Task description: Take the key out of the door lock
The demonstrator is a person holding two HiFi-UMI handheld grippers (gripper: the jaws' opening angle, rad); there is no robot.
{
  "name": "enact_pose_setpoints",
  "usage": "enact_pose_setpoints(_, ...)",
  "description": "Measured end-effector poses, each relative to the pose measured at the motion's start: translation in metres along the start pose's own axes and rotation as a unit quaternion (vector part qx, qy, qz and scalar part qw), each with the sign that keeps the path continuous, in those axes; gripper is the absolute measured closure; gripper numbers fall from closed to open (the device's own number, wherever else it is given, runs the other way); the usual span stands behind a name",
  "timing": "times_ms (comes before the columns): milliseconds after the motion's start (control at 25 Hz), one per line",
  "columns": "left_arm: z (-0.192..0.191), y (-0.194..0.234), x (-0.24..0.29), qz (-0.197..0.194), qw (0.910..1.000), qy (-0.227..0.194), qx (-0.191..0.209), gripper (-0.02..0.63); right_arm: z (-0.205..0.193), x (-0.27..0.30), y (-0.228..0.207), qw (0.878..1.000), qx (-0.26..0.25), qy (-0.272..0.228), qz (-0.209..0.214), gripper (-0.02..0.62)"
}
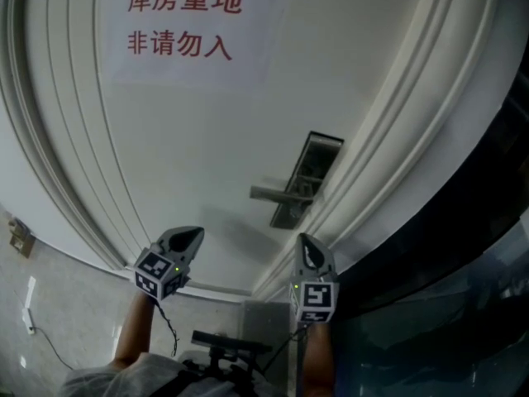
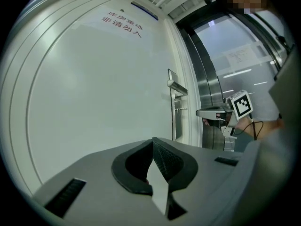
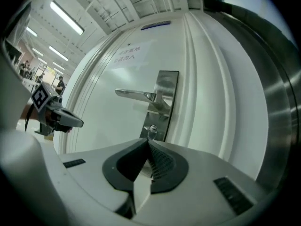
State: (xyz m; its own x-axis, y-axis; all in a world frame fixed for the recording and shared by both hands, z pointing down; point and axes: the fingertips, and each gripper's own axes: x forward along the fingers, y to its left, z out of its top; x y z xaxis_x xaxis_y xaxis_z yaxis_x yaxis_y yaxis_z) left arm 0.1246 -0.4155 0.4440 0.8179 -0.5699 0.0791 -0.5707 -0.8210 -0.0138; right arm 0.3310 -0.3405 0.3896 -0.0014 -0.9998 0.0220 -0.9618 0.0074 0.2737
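Right gripper (image 3: 148, 141) is clenched empty, tips just short of the key (image 3: 151, 130) (it sticks out below the handle (image 3: 136, 94)). Left gripper (image 2: 153, 141) hangs further left, clenched shut too.

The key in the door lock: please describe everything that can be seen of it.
The key is small, silvery and looks like metal. Only its head shows, sticking out of the lock plate below the handle. The right gripper, jaws together, points at it from just below; whether they touch cannot be told.
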Motion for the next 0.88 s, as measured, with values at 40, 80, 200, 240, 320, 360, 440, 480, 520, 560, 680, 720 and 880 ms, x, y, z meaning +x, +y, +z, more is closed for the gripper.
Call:
enact_pose_setpoints(40,-0.001,0.001,0.001,0.001,1.0,0.001,-0.001,0.601,0.0,0.002,0.0,1.0,-0.024,0.002,-0.007,0.584)
enact_pose_setpoints(80,-0.001,0.002,0.001,0.001,1.0,0.001,-0.002,0.601,-0.001,0.004,-0.001,0.999,-0.053,0.006,-0.013,0.583)
enact_pose_setpoints(200,-0.001,0.005,0.002,0.005,1.0,-0.001,-0.007,0.601,-0.002,0.01,-0.001,0.991,-0.13,0.008,-0.025,0.583)
enact_pose_setpoints(240,-0.001,0.006,0.002,0.007,1.0,-0.001,-0.007,0.601,0.0,0.013,-0.001,0.988,-0.151,0.008,-0.027,0.583)
enact_pose_setpoints(320,-0.001,0.009,0.002,0.009,0.9999,-0.002,-0.008,0.601,0.001,0.017,0.0,0.982,-0.184,0.01,-0.03,0.583)
enact_pose_setpoints(360,-0.001,0.01,0.002,0.01,0.9999,-0.002,-0.009,0.601,0.0,0.019,0.0,0.98,-0.196,0.012,-0.034,0.581)
enact_pose_setpoints(440,-0.001,0.013,0.002,0.012,0.9999,-0.004,-0.011,0.601,0.001,0.022,0.0,0.974,-0.223,0.016,-0.04,0.58)
enact_pose_setpoints(480,-0.001,0.014,0.002,0.014,0.9998,-0.005,-0.012,0.601,0.002,0.023,0.0,0.97,-0.239,0.016,-0.043,0.58)
enact_pose_setpoints(520,-0.001,0.016,0.002,0.015,0.9998,-0.005,-0.013,0.601,0.004,0.024,0.001,0.966,-0.252,0.016,-0.046,0.578)
enact_pose_setpoints(560,-0.001,0.017,0.002,0.015,0.9998,-0.006,-0.014,0.601,0.006,0.025,0.002,0.963,-0.264,0.016,-0.048,0.558)
enact_pose_setpoints(680,-0.001,0.019,0.002,0.016,0.9997,-0.008,-0.017,0.601,0.007,0.03,0.005,0.952,-0.301,0.019,-0.048,0.517)
enact_pose_setpoints(720,-0.001,0.02,0.002,0.016,0.9997,-0.009,-0.017,0.601,0.006,0.031,0.005,0.949,-0.309,0.021,-0.05,0.514)
enact_pose_setpoints(880,-0.001,0.022,0.002,0.017,0.9996,-0.013,-0.019,0.601,0.004,0.038,0.005,0.941,-0.333,0.034,-0.049,0.464)
